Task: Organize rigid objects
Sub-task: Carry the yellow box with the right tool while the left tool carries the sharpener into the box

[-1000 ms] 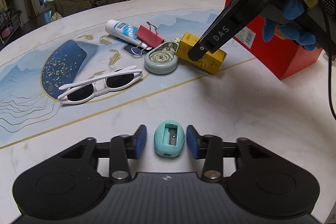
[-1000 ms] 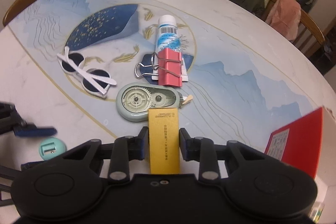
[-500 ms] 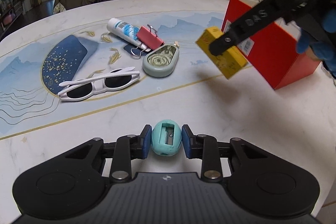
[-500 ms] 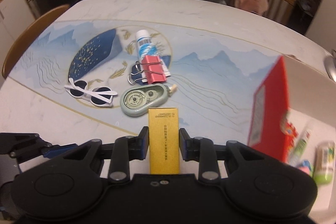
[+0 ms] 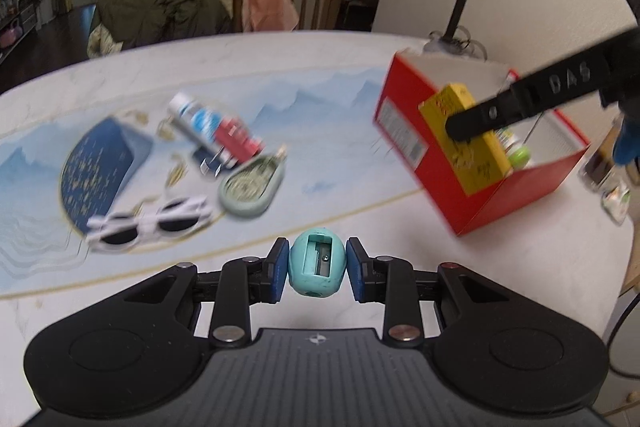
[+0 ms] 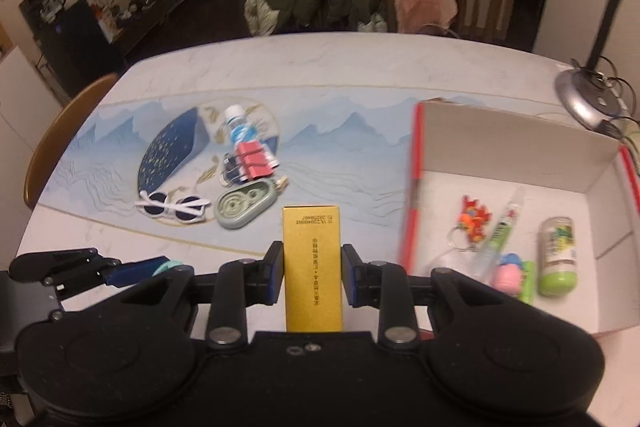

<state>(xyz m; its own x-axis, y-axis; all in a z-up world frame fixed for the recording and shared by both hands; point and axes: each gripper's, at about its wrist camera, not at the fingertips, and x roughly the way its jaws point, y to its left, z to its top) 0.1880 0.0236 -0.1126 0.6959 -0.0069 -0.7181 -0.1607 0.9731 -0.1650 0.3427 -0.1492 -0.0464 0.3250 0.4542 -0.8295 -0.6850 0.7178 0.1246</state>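
Note:
My left gripper point(image 5: 317, 267) is shut on a teal pencil sharpener point(image 5: 317, 269) and holds it above the table. My right gripper point(image 6: 311, 273) is shut on a yellow box point(image 6: 312, 267); in the left wrist view the yellow box point(image 5: 468, 143) hangs over the near left part of the red open box point(image 5: 456, 195). The red box point(image 6: 416, 187) holds a red keychain point(image 6: 474, 219), a tube point(image 6: 500, 231), a pink item point(image 6: 508, 275) and a green-capped bottle point(image 6: 558, 255). On the table lie white sunglasses point(image 6: 174, 207), a green correction tape point(image 6: 246, 207), a pink binder clip point(image 6: 256, 163) and a white-blue tube point(image 6: 238, 127).
A desk lamp point(image 6: 592, 95) stands behind the red box at the table's far right. Wooden chairs point(image 6: 60, 139) stand at the left and far edges. A small glass jar point(image 5: 600, 167) stands right of the red box.
Both grippers have risen. The right gripper carried the yellow box rightward to the red box. The left gripper lifted the sharpener off the table.

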